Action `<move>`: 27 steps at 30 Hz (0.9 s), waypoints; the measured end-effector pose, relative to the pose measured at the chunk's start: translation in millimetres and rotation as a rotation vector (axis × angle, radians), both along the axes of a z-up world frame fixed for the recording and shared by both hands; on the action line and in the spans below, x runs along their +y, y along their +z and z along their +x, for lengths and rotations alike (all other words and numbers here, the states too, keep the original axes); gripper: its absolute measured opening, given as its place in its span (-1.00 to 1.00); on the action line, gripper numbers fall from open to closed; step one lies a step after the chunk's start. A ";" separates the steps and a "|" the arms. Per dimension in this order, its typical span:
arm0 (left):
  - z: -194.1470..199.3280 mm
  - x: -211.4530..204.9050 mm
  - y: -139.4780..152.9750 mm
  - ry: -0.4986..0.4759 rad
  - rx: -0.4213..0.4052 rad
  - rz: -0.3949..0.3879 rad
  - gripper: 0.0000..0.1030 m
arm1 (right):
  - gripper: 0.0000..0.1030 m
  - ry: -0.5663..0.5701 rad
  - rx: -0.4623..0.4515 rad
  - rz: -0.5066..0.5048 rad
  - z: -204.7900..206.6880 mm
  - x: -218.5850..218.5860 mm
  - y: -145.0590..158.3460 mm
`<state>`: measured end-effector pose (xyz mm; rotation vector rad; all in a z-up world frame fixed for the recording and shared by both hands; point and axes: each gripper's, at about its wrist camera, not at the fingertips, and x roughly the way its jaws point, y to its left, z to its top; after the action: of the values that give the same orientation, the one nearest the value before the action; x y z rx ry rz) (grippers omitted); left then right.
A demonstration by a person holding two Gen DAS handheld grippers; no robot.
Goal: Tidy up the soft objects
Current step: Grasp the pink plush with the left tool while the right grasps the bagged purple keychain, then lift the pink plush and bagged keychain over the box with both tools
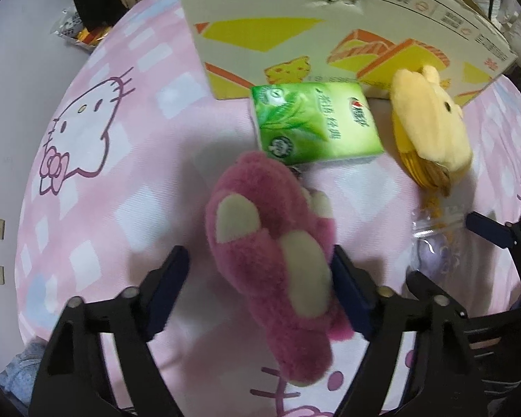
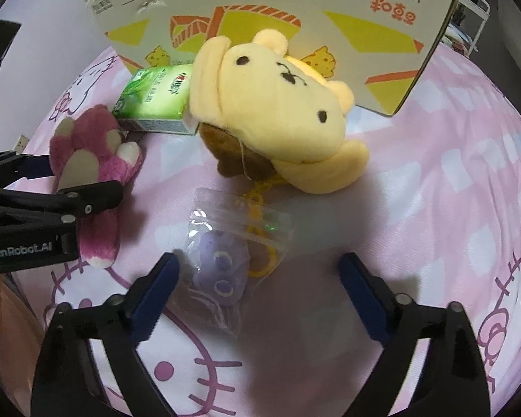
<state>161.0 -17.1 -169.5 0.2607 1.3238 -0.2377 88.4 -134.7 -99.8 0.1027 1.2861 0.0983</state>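
Left wrist view: the left gripper (image 1: 260, 271) stands spread around the pink plush paw (image 1: 274, 264) on the pink bedsheet (image 1: 121, 180); contact is unclear through motion blur. The green tissue pack (image 1: 316, 123) lies just beyond.

Right wrist view: the right gripper (image 2: 258, 286) is spread wide, gripping nothing. The bagged purple toy (image 2: 222, 271) lies beside its left finger, details obscured by plastic. The yellow bear plush (image 2: 278, 111) partly hides the cardboard box (image 2: 364, 17).

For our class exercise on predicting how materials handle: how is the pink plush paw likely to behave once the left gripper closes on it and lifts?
The pink plush paw looks thick and furry, so it will probably squash between the left gripper fingers rather than slip. It is long, so its unheld ends may droop. It seems light, and unlikely to roll on the pink bedsheet.
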 end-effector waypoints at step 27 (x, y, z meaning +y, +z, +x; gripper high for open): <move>-38.7 -14.7 25.7 -0.026 -0.091 -0.030 -0.23 | -0.63 0.021 -0.081 -0.013 -8.7 5.7 23.5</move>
<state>122.4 -31.9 -143.9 0.2601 1.2270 -0.2644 79.7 -129.0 -76.3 0.0732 1.2073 0.1112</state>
